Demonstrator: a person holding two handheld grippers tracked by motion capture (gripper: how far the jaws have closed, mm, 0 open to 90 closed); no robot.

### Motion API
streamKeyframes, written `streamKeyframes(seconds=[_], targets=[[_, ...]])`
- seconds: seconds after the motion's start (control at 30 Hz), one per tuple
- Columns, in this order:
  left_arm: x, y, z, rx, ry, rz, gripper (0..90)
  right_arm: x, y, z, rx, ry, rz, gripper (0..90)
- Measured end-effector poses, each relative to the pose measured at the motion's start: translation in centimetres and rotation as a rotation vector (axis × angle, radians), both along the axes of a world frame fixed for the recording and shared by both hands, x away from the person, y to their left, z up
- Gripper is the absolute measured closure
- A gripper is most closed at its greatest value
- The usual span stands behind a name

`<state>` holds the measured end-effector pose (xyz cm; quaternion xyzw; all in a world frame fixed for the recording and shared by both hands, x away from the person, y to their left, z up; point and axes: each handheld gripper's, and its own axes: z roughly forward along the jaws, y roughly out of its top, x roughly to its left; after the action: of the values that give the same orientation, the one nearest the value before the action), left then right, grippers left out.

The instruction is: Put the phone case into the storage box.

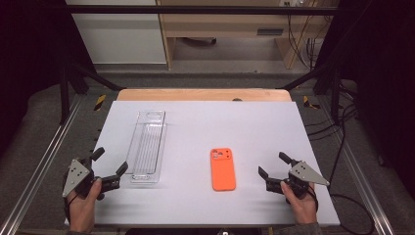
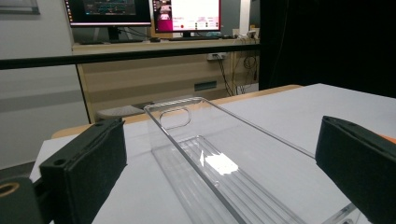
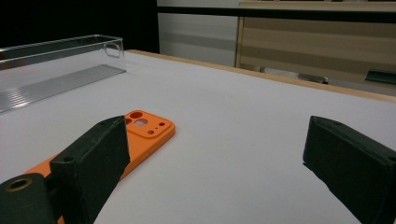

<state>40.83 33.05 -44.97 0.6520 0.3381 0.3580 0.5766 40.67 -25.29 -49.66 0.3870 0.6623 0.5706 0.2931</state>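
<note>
**Both grippers open, nothing held**

On the white table [image 1: 254, 127]: a clear tray [image 1: 147, 147] left of centre, lengthwise away from the person, and an orange case [image 1: 223, 169] right of centre, flat, camera cut-outs at the far end. Well apart from each other, neither touched.

Left gripper [image 1: 108, 165] at the near left corner, in the left hand [image 1: 83, 208], jaws spread wide, empty, just beside the tray's near end. Seen along those jaws in the left gripper view: the tray [image 2: 205, 158] straight ahead between the two black pads [image 2: 88, 163], near end close to them but free of them, handle slot in the far wall, ribbed floor catching a glare spot.

Right gripper [image 1: 273, 165] at the near right, in the right hand [image 1: 299, 203], jaws likewise spread, empty, pointing left towards the case, near it but clear. In the right gripper view: the case [image 3: 144, 133] lying partly behind the left-hand pad [image 3: 93, 158], no contact to be made out; bare table between the pads; the tray [image 3: 60, 60] farther off at upper left.
</note>
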Motion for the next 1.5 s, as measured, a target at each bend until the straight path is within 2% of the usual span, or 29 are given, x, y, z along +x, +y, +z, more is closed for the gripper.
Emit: streamKeyframes(seconds=[0.17,0.33,0.4,0.5,0.57,0.83,0.9,1.1,1.2,1.33,1.37,1.47,1.5], targets=[[-0.1,-0.1,0.0,0.009,-0.005,-0.006,1.8,-0.2,0.2,-0.1,0.000,0.017,0.013,6.7],[0.0,0.0,-0.1,-0.007,-0.002,-0.005,1.8,-0.2,0.3,-0.3,-0.002,0.034,0.012,6.2],[0.0,0.1,-0.1,-0.008,-0.001,-0.006,1.8,-0.1,0.3,-0.4,-0.024,0.033,0.002,6.0],[0.0,0.0,-0.1,-0.006,0.003,-0.011,1.8,-0.1,0.4,-0.5,-0.036,0.058,-0.006,5.9],[0.0,-0.1,-0.1,-0.004,0.004,-0.016,1.8,0.0,0.7,-0.7,-0.042,0.093,-0.006,5.7],[0.0,0.0,-0.1,-0.006,0.004,-0.013,1.8,0.0,1.0,-0.6,-0.048,0.093,0.005,5.5],[0.0,0.0,-0.1,-0.005,0.004,-0.015,1.8,0.0,1.1,-0.6,-0.033,0.094,0.000,5.3],[0.0,-0.1,-0.1,-0.009,0.004,-0.018,1.8,-0.2,1.0,0.0,0.014,0.051,-0.023,5.4],[0.0,-0.1,-0.1,-0.011,0.004,-0.022,1.8,-0.2,1.0,0.1,0.020,0.046,-0.021,5.5],[0.0,-0.1,-0.1,-0.010,0.005,-0.023,1.8,-0.3,1.5,0.3,0.011,0.041,0.008,6.3],[0.0,-0.1,-0.1,-0.010,0.006,-0.022,1.8,-0.3,2.2,0.5,-0.010,0.040,0.033,7.7],[0.0,-0.1,-0.1,-0.010,0.006,-0.022,1.8,-0.3,2.8,0.7,-0.031,0.052,0.054,11.0],[-0.1,-0.1,-0.1,-0.010,0.006,-0.021,1.8,-0.3,3.6,0.9,-0.057,0.055,0.081,14.5]])
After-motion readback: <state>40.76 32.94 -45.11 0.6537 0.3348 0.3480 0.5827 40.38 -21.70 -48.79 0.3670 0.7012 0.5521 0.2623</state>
